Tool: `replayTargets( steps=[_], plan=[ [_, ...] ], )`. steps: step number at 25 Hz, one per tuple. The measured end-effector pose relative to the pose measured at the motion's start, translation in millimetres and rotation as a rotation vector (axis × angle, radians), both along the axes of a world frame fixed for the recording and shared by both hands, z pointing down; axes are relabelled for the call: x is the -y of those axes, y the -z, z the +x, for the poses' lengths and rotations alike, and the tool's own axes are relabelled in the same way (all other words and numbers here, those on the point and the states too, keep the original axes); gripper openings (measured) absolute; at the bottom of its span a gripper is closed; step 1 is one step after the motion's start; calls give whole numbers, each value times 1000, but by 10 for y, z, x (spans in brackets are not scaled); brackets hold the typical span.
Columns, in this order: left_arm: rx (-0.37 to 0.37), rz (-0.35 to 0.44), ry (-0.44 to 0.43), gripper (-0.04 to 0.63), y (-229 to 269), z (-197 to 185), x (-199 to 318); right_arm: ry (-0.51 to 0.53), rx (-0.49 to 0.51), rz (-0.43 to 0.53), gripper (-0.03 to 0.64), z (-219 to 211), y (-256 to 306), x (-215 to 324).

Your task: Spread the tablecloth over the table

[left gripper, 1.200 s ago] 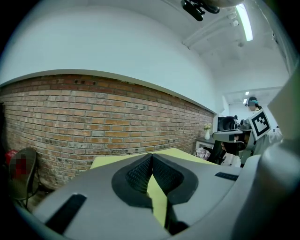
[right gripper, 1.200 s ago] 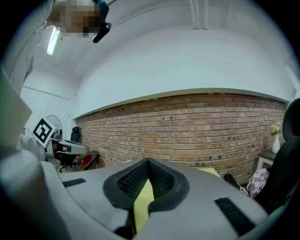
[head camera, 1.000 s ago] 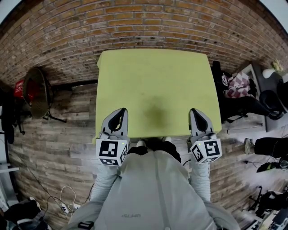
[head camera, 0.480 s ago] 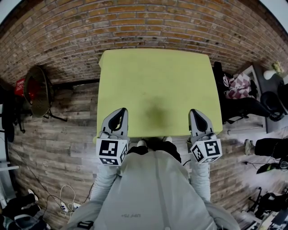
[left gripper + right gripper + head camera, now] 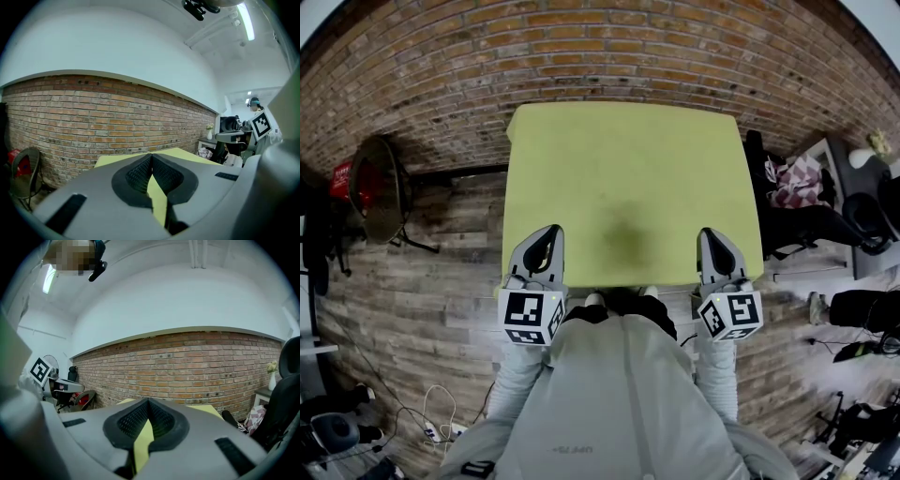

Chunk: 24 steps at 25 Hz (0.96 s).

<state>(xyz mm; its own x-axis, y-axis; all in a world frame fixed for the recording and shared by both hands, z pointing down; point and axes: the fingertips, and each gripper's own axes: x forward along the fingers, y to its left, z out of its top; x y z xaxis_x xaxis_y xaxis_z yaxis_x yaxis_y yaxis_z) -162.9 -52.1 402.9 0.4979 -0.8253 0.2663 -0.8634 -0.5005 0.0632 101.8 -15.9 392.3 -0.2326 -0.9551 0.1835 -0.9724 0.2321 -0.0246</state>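
Head view: plain yellow-green fabric tablecloth (image 5: 628, 178) spread flat over the whole table, reaching all four edges, far edge close against the red brick wall (image 5: 581, 47), worn wooden plank floor (image 5: 441, 262) on either side. Left gripper (image 5: 549, 232) above the cloth just inside the near left corner, right gripper (image 5: 711, 234) just inside the near right corner, both pointing toward the far edge, each with its black-and-white marker cube at the back. Grey-sleeved person (image 5: 619, 394) standing at the near edge between them. Black chair draped with patterned fabric (image 5: 797, 178) beyond the right edge. Left gripper view: black ribbed pads (image 5: 139, 173) pressed together at the tips, fully closed, tablecloth (image 5: 112, 160) stretching ahead toward the brick wall (image 5: 93, 117), a yellow strip of it showing in the slot behind the pads; no telling whether a fold is pinched there. Right gripper view: same posture, ribbed pads (image 5: 130, 420) meeting at the tips, fully closed, tablecloth (image 5: 205, 410) lying ahead below the brick wall (image 5: 187, 366), yellow visible in the slot, any pinched cloth impossible to confirm.
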Motion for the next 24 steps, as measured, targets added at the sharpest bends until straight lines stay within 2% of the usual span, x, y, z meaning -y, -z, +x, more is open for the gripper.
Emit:
replayTargets(
  steps=[24],
  plan=[
    [11, -14, 9, 25, -67, -158, 47, 27, -20, 9, 21, -161, 19, 92]
  ],
)
